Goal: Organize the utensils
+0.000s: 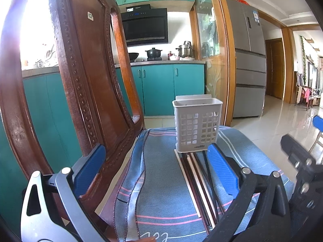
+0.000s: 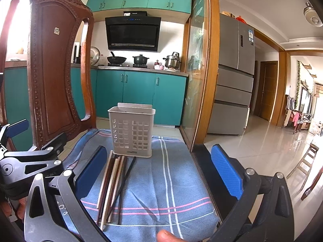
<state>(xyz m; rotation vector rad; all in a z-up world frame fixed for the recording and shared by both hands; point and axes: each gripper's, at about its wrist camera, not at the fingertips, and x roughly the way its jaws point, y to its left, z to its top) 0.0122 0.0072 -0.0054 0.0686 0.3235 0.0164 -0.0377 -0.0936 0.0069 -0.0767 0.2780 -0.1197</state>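
just chopsticks [image 2: 113, 185] before white holder [image 2: 132, 130]

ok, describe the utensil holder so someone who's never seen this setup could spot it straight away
Beside the carved wooden chair lies a blue striped cloth. At its far end stands the utensil holder, upright, just beyond a bundle of chopsticks lying flat. It is the only standing thing on the cloth: a pale rectangular plastic basket with square grid holes, nothing showing above its rim.
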